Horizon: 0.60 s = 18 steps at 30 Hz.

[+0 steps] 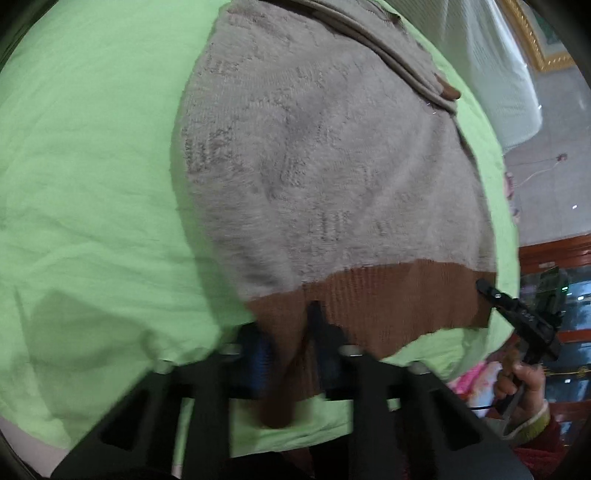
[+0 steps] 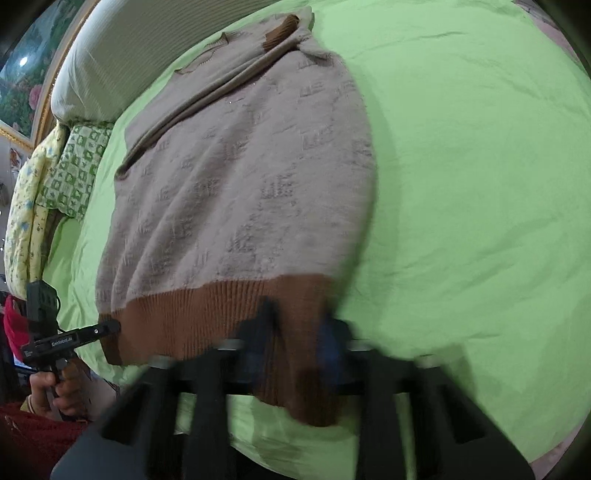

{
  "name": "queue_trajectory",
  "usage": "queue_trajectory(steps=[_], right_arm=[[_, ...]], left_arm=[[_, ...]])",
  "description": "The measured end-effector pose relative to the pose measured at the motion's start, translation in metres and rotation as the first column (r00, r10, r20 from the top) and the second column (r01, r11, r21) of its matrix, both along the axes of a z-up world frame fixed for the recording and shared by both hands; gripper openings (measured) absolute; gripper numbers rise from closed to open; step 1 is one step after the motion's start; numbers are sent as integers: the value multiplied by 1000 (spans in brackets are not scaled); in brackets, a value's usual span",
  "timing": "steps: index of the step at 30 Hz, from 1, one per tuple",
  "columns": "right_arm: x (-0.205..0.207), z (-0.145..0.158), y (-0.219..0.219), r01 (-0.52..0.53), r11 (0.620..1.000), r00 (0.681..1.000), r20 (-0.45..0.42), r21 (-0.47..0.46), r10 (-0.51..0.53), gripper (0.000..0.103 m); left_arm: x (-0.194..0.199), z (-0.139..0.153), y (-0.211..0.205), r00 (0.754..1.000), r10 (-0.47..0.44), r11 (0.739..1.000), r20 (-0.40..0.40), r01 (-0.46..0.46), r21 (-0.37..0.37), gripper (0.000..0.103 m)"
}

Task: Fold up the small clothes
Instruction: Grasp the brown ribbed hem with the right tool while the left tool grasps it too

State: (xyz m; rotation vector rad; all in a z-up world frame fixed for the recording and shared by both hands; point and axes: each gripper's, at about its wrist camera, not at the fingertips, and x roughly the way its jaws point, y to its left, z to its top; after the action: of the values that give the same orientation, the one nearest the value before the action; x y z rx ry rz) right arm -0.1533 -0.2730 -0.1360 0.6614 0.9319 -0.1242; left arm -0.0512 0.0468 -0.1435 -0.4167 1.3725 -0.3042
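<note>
A beige-grey knitted sweater [image 1: 325, 166] [image 2: 240, 166] lies flat on a green bedsheet [image 1: 92, 166] [image 2: 461, 184], its brown ribbed hem [image 1: 388, 302] [image 2: 192, 314] nearest to me. My left gripper [image 1: 288, 332] is shut on the hem near one corner, with brown rib bunched between its fingers. At the other end of the hem my right gripper [image 2: 299, 321] is shut on the rib as well. Each gripper also shows in the other's view, at the hem's far corner: the right gripper [image 1: 495, 295] and the left gripper [image 2: 107, 328]. A folded sleeve with a brown cuff [image 2: 280, 29] lies across the sweater's top.
A white pillow [image 2: 110, 55], a green-patterned pillow [image 2: 74, 170] and a yellow floral quilt [image 2: 26, 206] lie beyond the sweater's left side. A gold picture frame [image 1: 535, 40] and wooden furniture [image 1: 554, 258] stand past the bed. A person's hand [image 1: 517, 380] holds the right gripper's handle.
</note>
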Motion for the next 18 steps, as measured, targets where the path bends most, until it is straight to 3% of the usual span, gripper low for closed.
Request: queue_trajectory(steps=[6, 13, 18], right_arm=[[-29, 10, -15, 34, 999, 997, 65, 37, -37, 8], [-53, 9, -32, 52, 997, 998, 32, 54, -54, 7], [-46, 14, -35, 38, 997, 999, 31, 66, -40, 7]], left_arm=[[-10, 12, 14, 999, 8, 999, 42, -6, -48, 9], [-20, 25, 24, 997, -13, 993, 76, 22, -120, 8], [-16, 19, 29, 999, 17, 991, 46, -11, -134, 8]])
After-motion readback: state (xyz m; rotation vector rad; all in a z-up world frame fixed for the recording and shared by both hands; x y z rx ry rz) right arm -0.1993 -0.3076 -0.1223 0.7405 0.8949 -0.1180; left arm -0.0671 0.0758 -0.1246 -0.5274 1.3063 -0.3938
